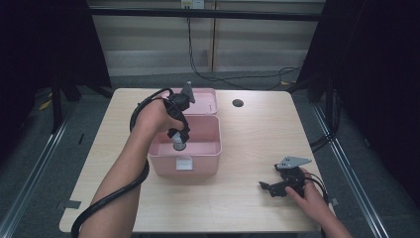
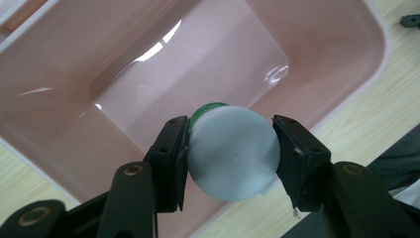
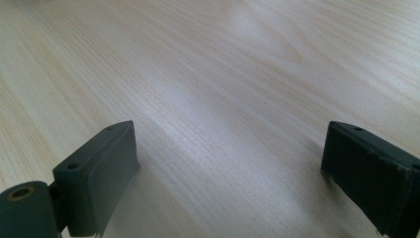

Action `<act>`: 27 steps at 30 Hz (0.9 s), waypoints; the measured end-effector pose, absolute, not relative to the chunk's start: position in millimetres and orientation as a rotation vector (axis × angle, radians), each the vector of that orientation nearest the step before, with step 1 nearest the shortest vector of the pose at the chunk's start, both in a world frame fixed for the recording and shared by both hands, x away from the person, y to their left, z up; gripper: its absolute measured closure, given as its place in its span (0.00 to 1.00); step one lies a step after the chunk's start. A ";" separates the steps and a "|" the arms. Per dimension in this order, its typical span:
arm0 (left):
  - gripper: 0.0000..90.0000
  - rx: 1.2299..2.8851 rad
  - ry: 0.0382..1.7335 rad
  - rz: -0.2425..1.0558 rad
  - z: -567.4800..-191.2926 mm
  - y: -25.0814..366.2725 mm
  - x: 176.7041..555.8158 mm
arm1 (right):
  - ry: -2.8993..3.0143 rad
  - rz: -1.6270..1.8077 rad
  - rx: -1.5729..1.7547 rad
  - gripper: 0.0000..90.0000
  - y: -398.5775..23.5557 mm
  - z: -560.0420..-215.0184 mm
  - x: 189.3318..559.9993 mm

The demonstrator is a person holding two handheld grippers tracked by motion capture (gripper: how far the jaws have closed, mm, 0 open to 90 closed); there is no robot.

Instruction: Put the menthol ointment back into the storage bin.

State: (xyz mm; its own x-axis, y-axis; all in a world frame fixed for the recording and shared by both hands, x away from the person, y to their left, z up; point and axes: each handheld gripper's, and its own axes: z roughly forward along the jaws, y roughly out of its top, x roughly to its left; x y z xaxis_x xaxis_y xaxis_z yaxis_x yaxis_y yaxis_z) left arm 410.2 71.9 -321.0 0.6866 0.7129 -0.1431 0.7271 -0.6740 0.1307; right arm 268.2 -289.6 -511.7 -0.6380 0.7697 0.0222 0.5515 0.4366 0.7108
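A light wooden desk (image 1: 237,148) with rounded corners stands on a grey floor, with dark curtains to either side and a pale wall behind. Cables trail across the floor beyond the far edge. A small dark round hole (image 1: 238,103) sits in the desk near its far edge.

Left of the desk's middle stands an open pink plastic box (image 1: 203,153) with a white latch on its near wall. Its pink lid (image 1: 205,101) lies flat just behind it, touching the box's far rim.

The person's left forearm reaches in from the bottom, a thick black cable looping around it, and the left hand (image 1: 151,118) holds the left tool (image 1: 178,141) pointing down into the box. In the left gripper view, this tool (image 2: 230,148) is clenched on a small round container (image 2: 232,151) with a pale grey-white end face and a green rim showing behind it; the two black jaws press against its opposite sides. The container hangs above the glossy pink floor of the box (image 2: 74,99); whether it touches the floor cannot be told.

Near the desk's front right corner, the right hand (image 1: 312,196) rests the right tool (image 1: 270,188) on the desk, well apart from the box. In the right gripper view, this tool (image 3: 230,163) is released, its jaws spread wide over bare wood (image 3: 223,74)
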 end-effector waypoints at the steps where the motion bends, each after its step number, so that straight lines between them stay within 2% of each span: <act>1: 0.56 2.720 1.171 -0.117 -324.1 72.4 413.1 | 2.388 1.012 1.136 0.08 -289.6 -511.7 268.2; 27: 0.56 2.639 1.291 -0.116 -362.7 71.8 436.2 | 2.386 1.013 1.136 0.08 -289.5 -511.8 268.2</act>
State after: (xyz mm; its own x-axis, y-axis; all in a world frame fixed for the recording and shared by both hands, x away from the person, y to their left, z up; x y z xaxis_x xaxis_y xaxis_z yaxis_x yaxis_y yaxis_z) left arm 436.2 71.8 -362.7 0.6152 0.7724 -0.1579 0.7882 -0.5981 0.1450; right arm 268.2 -289.5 -511.8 -0.6374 0.7703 0.0220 0.5506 0.4352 0.7124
